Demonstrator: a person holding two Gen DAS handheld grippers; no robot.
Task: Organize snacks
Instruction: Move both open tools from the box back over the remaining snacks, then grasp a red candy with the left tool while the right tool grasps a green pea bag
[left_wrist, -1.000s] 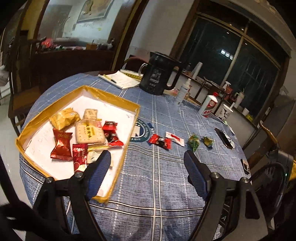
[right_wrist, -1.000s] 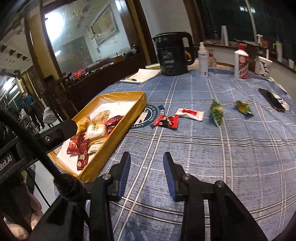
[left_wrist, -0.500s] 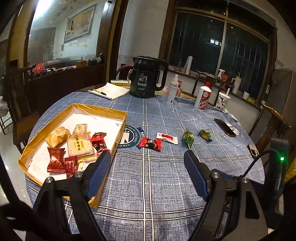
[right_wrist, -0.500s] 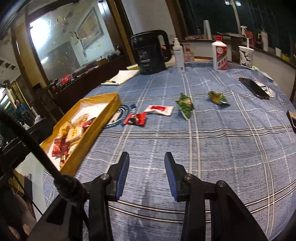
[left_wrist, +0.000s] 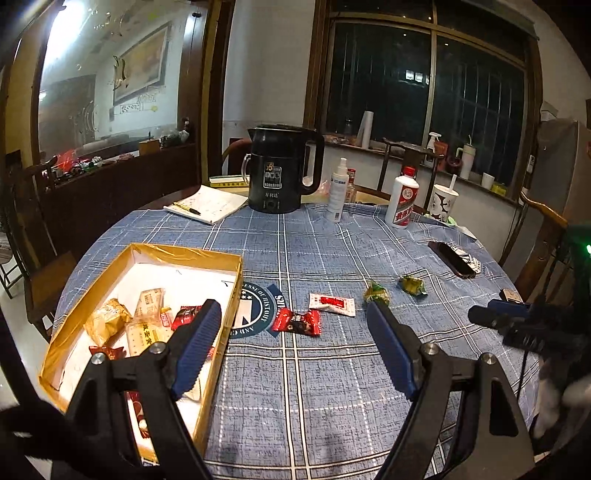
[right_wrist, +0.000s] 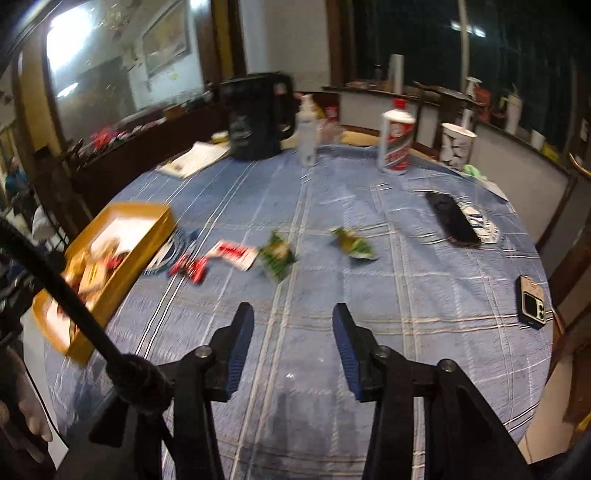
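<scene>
On the left we see the gold box with several snacks inside; their labels are too small for us to read, and the left gripper hides part of them, its jaws wide apart and holding nothing. Beside the box, the tablecloth carries a round emblem reading "...ENSE OF HISTORY AND C...". Then come the dark red packet, the white sachet and two green candies, loose on the cloth. The right gripper also stands open and empty; its view is blurred. The black kettle shows "55".
</scene>
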